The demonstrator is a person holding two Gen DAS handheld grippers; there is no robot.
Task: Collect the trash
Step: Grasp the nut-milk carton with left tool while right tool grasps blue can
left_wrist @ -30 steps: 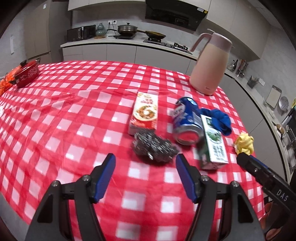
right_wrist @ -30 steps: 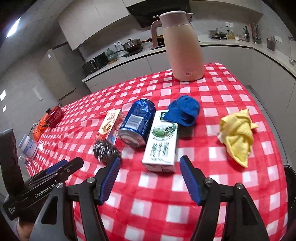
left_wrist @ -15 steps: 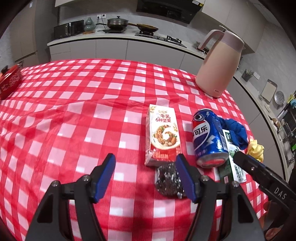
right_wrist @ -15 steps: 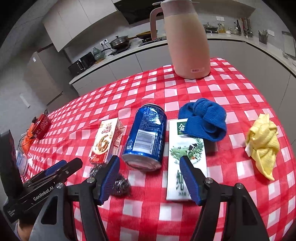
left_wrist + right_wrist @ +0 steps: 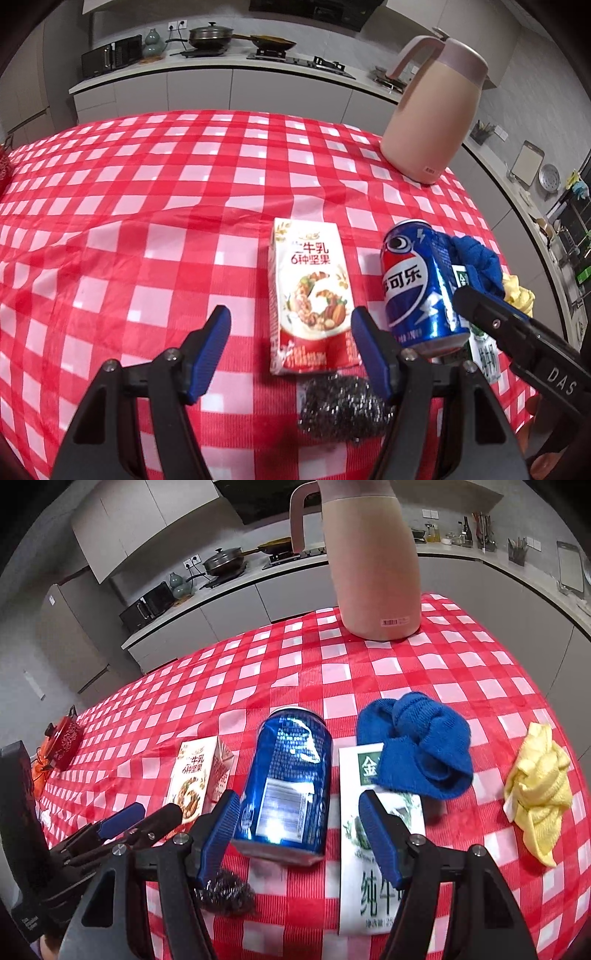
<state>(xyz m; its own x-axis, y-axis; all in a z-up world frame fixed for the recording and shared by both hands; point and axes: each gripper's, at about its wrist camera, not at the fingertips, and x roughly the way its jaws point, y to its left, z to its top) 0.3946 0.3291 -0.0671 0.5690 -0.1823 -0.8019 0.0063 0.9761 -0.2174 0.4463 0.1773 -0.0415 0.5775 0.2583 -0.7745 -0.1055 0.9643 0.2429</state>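
**Both grippers spread wide over the trash**

A blue can [image 5: 286,790] lies on its side between two cartons, the nut-milk carton [image 5: 312,293] and the green milk carton [image 5: 376,849]. The right gripper [image 5: 295,834] gapes around the can's near end, grasping nothing. The left gripper [image 5: 290,350] hangs spread over the nut-milk carton, empty. One steel scourer [image 5: 341,408], one blue cloth [image 5: 421,746], one yellow cloth [image 5: 539,790] and one pink jug [image 5: 432,118] share the red checked tablecloth [image 5: 147,206] in a kitchen.

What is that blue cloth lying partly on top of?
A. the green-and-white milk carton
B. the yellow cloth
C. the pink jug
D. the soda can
A: in the right wrist view the blue cloth covers the top corner of the green-and-white milk carton, while the soda can lies beside it and the yellow cloth sits apart.
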